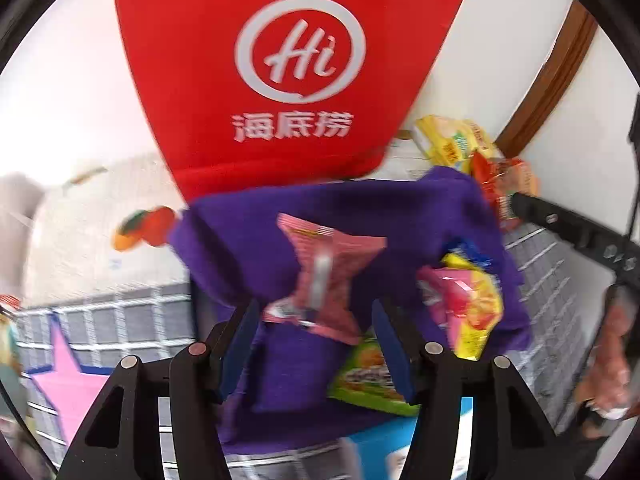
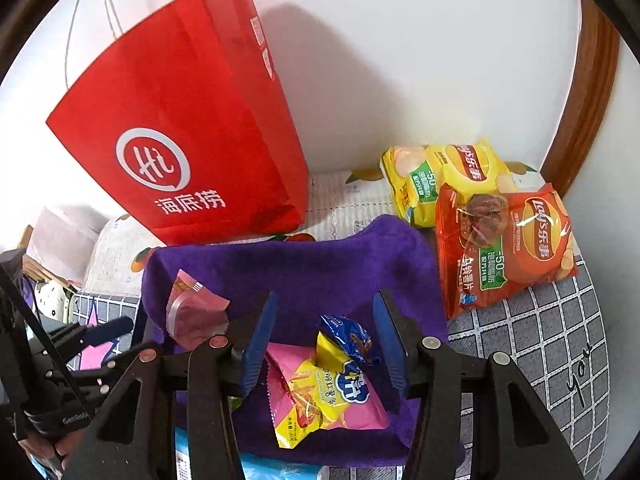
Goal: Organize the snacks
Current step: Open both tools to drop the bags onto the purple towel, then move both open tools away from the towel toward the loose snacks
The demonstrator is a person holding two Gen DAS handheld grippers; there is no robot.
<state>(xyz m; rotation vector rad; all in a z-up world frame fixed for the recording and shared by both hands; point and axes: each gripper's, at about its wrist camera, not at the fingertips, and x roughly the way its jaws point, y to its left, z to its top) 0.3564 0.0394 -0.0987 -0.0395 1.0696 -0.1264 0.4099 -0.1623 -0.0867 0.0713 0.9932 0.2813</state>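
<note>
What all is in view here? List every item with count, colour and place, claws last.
Paper bag: one, red with white logo, standing against the wall, behind the cloth.
Cloth: one, purple, spread over the surface in the middle.
Chip bags: two, one yellow at the wall, one orange-red overlapping it in front, right of the cloth.
Pink packet: one, on the cloth, left side.
Pink-and-yellow packet: one, on the cloth, near edge.
Blue packet: one, just behind the pink-and-yellow one.
Green packet: one, on the cloth.
Table cover: grey with white grid, under everything.
Left claw: open, over the pink packet.
Right claw: open, over the blue packet.
</note>
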